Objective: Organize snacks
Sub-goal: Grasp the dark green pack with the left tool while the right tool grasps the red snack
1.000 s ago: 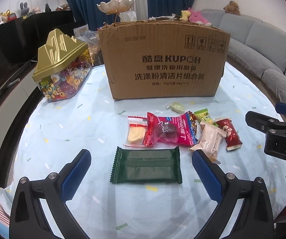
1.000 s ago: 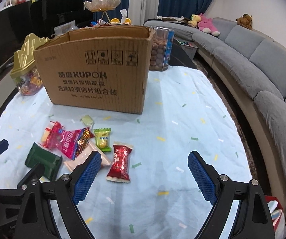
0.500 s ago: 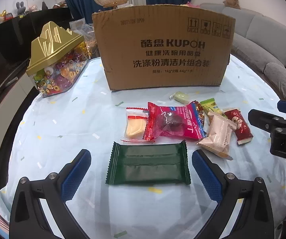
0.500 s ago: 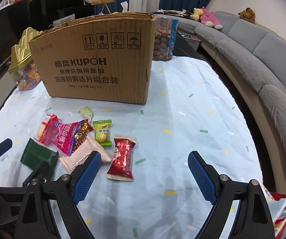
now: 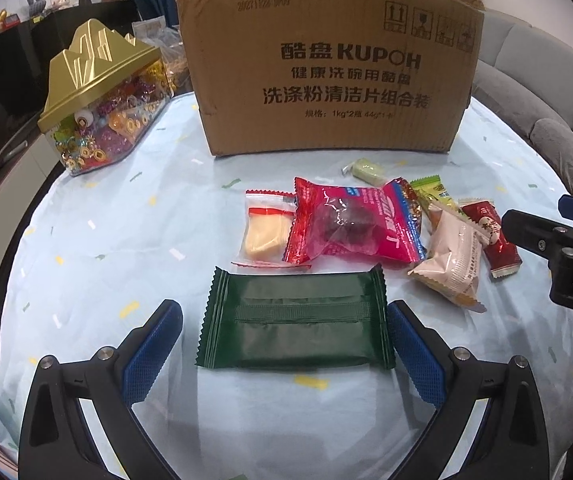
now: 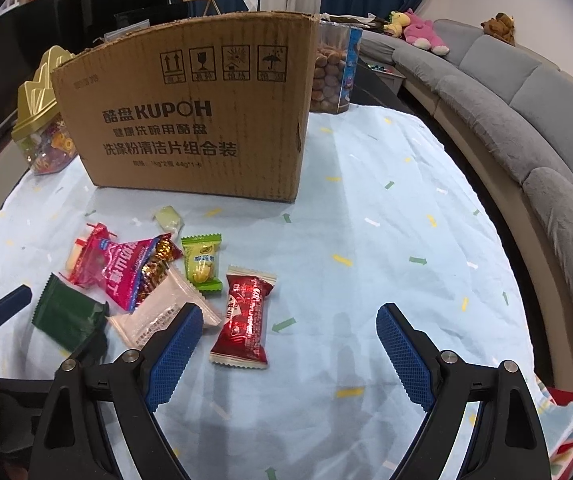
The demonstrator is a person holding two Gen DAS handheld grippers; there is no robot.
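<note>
A dark green packet (image 5: 292,322) lies flat between the fingers of my left gripper (image 5: 282,312), which is open; neither pad presses on it. Behind it sit a pink-red packet (image 5: 350,224), a yellow snack in a clear wrapper (image 5: 264,228), a beige packet (image 5: 450,264), a red candy packet (image 5: 494,236), a green-yellow packet (image 5: 434,192) and a pale green candy (image 5: 366,168). The open cardboard box (image 5: 326,72) stands behind them. My right gripper (image 6: 290,316) is open above the cloth, with the red candy packet (image 6: 246,316) just inside its left finger.
A gold-lidded candy jar (image 5: 102,108) stands left of the box, and a jar of nuts (image 6: 332,72) behind its right corner. The round table's light blue cloth (image 6: 386,220) is bare to the right. A grey sofa (image 6: 526,120) curves along that side.
Both grippers have sunk toward the table and closed in on the snacks. The green packet now lies between the left fingers. Both stay open.
</note>
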